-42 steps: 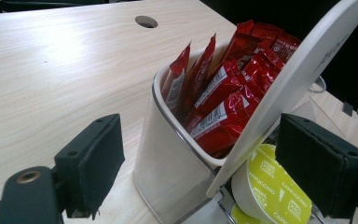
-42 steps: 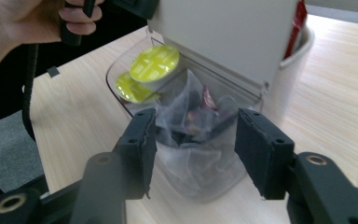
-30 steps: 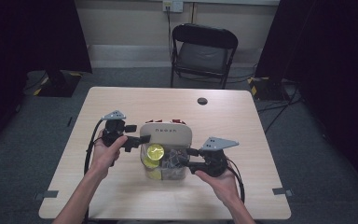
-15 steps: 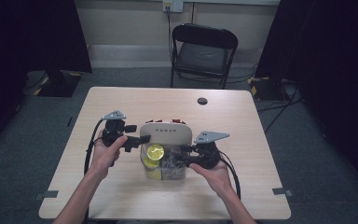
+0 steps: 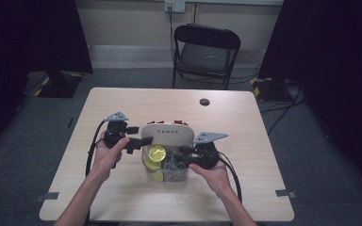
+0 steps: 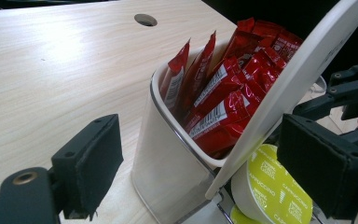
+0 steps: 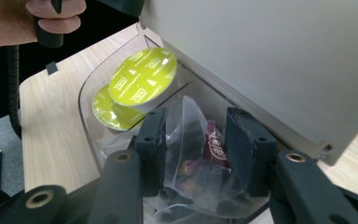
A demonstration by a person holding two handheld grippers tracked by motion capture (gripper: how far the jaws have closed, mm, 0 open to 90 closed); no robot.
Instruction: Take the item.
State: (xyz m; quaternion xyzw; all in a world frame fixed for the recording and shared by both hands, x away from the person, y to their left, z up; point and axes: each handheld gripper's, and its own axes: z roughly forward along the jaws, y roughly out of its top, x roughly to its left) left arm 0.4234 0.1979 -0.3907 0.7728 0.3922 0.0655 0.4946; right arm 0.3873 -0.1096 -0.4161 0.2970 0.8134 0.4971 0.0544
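Note:
A clear compartment box (image 6: 168, 172) stands mid-table with its white lid (image 5: 167, 135) tilted up. Red sachets (image 6: 223, 84) fill its far compartment. Yellow-green capsules (image 7: 142, 79) lie in the near left one. My left gripper (image 5: 139, 141) is at the box's left side, open wide, with the lid's edge (image 6: 307, 70) running between its jaws and against the right one. My right gripper (image 7: 196, 144) reaches into the near right compartment under the lid, shut on a clear tea bag (image 7: 191, 140) that holds dark contents.
The wooden table (image 5: 122, 103) has a dark cable hole (image 5: 204, 101) at the back. A black folding chair (image 5: 206, 52) stands beyond the far edge. Bare tabletop lies to the left and right of the box.
My right gripper has slid left, deeper into the box under the lid. The left gripper and the raised lid have stayed put.

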